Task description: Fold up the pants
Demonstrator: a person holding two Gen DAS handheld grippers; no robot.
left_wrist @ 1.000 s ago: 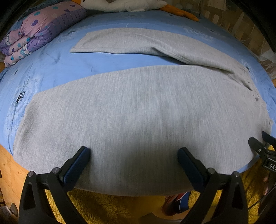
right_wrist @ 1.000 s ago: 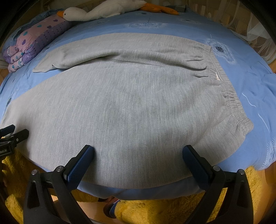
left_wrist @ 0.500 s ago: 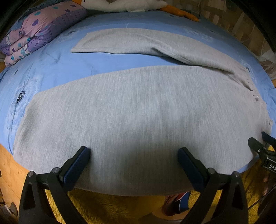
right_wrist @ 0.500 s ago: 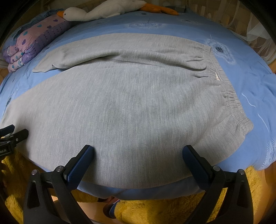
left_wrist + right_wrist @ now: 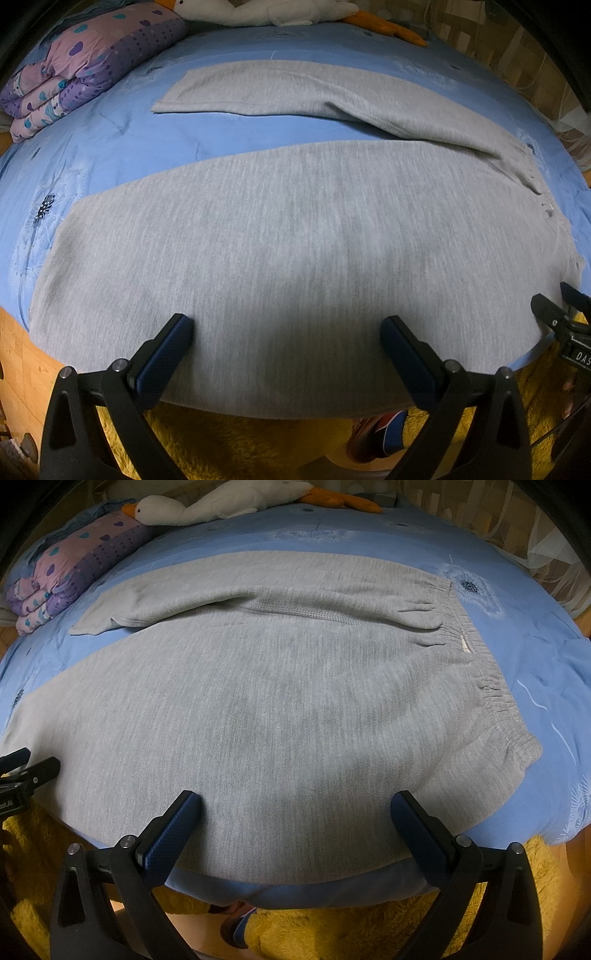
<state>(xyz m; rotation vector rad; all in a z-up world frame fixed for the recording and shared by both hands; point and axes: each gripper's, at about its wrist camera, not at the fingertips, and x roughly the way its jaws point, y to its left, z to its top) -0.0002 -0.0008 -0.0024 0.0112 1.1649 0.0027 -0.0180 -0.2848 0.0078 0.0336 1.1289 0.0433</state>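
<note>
We can read only a scrap of writing: white letters "DAS" on the body of the right gripper (image 5: 569, 317) where it pokes in at the right edge of the left wrist view, and a few illegible white characters on the left gripper (image 5: 26, 771) at the left edge of the right wrist view. A small pale tag sits at the waistband (image 5: 476, 653) of the pants, right of centre in the right wrist view, but we cannot read it.

We hold both grippers low at the near edge of the bed, pointing across it. In its own view the left gripper (image 5: 286, 326) fills the bottom of the frame with its dark blue fingers (image 5: 166, 354) spread wide, nothing between them. The right gripper (image 5: 295, 805) sits the same way at the bottom of its frame, its fingers (image 5: 173, 830) wide apart and empty.

The grey sweatpants (image 5: 295, 240) lie flat on the blue bedsheet (image 5: 110, 147), filling the middle of both frames. One leg runs across the centre, the other angles off toward the upper left, and the elastic waist is at the right.

A folded purple patterned quilt (image 5: 85, 70) sits in the upper left, a white plush goose (image 5: 221, 506) along the top, and a yellow fuzzy rug (image 5: 351, 930) at the bottom.
</note>
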